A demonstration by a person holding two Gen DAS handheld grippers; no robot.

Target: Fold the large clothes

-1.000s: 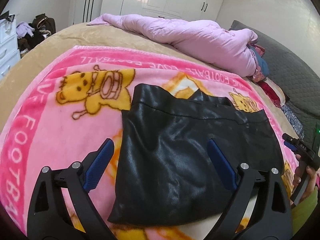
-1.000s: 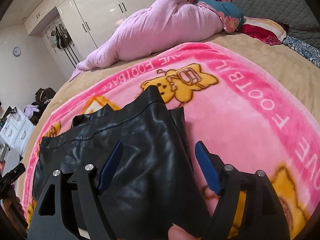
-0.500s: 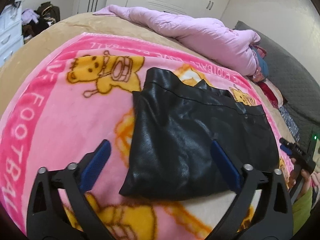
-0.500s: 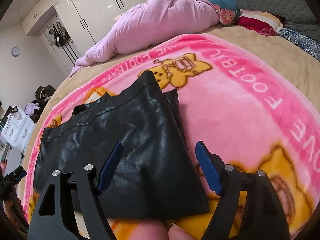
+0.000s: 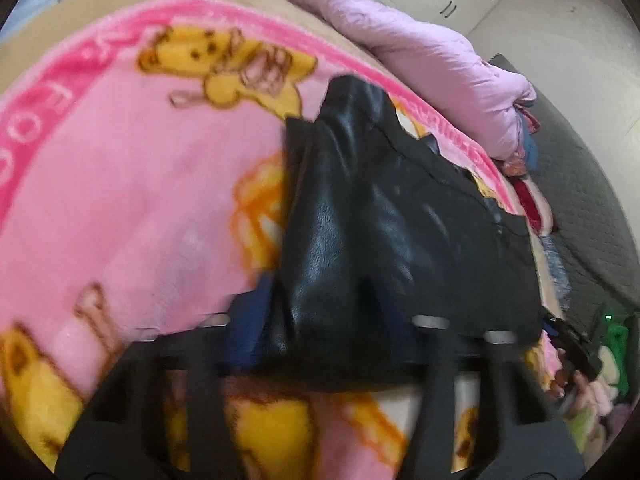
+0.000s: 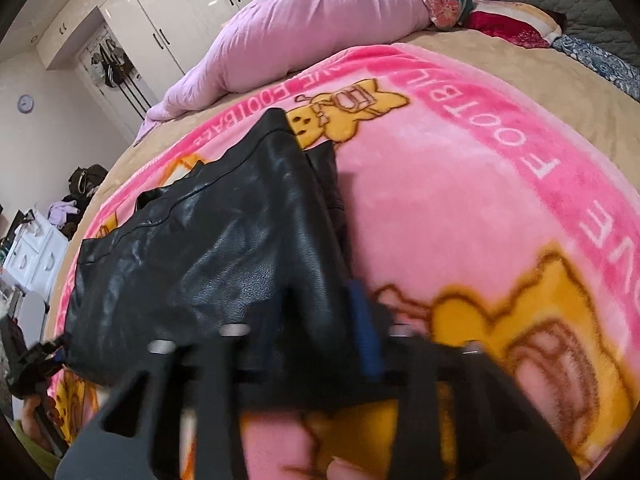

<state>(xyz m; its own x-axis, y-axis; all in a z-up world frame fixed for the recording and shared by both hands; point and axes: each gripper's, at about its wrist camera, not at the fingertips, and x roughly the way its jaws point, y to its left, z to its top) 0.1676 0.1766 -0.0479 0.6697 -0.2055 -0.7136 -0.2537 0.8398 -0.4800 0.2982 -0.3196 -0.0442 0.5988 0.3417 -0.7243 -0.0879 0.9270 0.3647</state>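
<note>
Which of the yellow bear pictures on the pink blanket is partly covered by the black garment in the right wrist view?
The far bear, beside the garment's top corner, which overlaps its left side. The near bear lies fully uncovered, right of the right gripper.

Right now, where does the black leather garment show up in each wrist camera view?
Left wrist view: the black leather garment fills the centre, running toward the right edge, above the blurred left gripper.
Right wrist view: it lies centre-left, above the blurred right gripper.
Shared landmark: the pink quilt bunched at the blanket's far side.
</note>
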